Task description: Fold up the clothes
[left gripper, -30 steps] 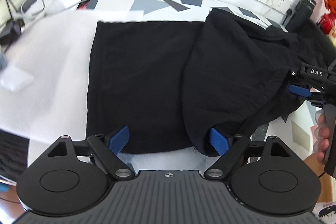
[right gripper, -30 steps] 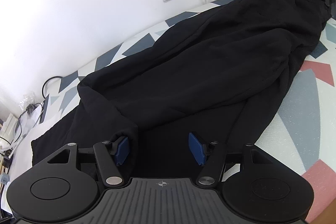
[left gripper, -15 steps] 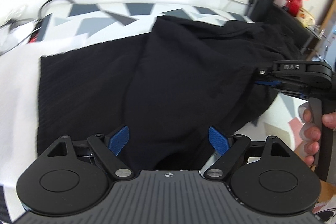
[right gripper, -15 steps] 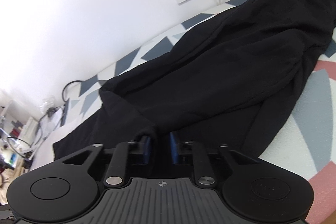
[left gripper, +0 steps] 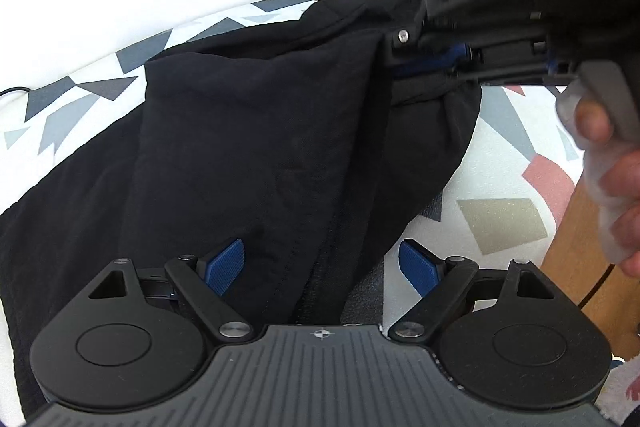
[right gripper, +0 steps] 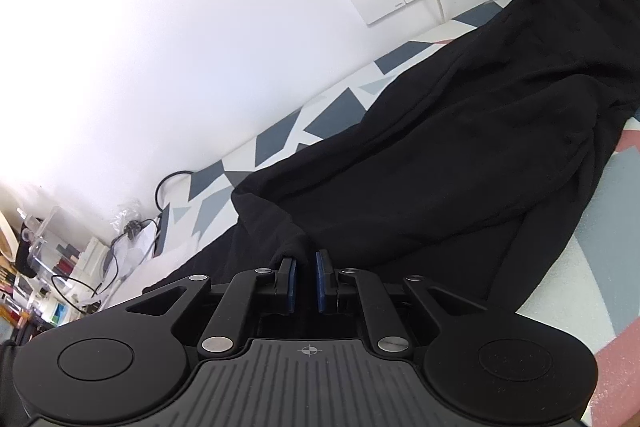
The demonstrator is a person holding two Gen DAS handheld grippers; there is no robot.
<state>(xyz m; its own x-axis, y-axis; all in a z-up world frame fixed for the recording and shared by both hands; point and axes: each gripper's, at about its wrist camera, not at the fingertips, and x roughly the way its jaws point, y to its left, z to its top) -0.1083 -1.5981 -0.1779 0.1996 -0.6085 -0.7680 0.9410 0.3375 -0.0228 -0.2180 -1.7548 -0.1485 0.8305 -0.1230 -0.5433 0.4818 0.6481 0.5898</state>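
R gripper is closing, pinching black garment fold; L gripper is hovering wide, jaws released. Next: L grabs near hem, fold over.

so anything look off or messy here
Nothing damaged or spilled. The black garment is bunched and creased, not flat, on the patterned mat, which fits mid-fold: the right gripper is closing on a raised fold of it, while the left gripper stands open over its near edge.
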